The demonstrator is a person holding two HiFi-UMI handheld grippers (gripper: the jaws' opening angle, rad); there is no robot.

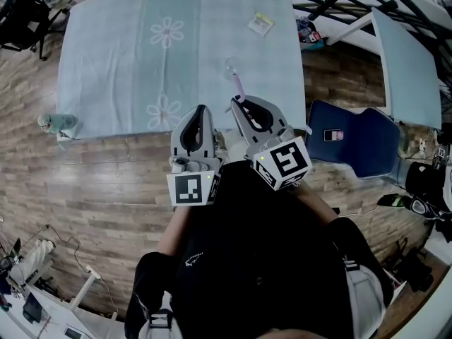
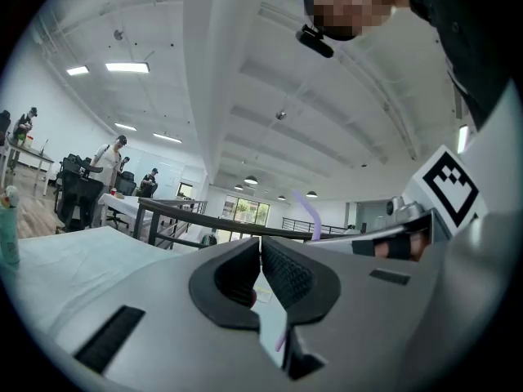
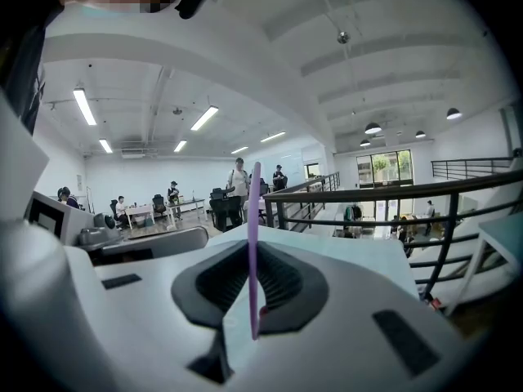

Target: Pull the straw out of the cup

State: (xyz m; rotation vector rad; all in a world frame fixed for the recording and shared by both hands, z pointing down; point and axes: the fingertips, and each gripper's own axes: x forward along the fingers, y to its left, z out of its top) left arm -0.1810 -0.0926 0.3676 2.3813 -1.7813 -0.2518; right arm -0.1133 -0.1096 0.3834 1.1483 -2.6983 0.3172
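My right gripper (image 3: 255, 288) is shut on a thin purple straw (image 3: 254, 243). The straw stands upright between the pads, its lower end hanging free below them. From the head view the straw (image 1: 239, 85) pokes out of the right gripper (image 1: 237, 102) over the near edge of the table. A small clear cup (image 1: 231, 65) stands on the cloth just beyond the straw's far end. My left gripper (image 1: 202, 111) hovers beside the right one, its jaws shut with nothing between them (image 2: 261, 247). In the left gripper view the straw (image 2: 310, 215) shows past the jaws.
The table (image 1: 113, 55) wears a pale blue cloth with flower prints. A yellow packet (image 1: 260, 24) lies at its far right. A blue chair (image 1: 357, 138) stands to the right, a second table (image 1: 409, 66) beyond it. A small green object (image 1: 56, 123) sits at the table's near left corner.
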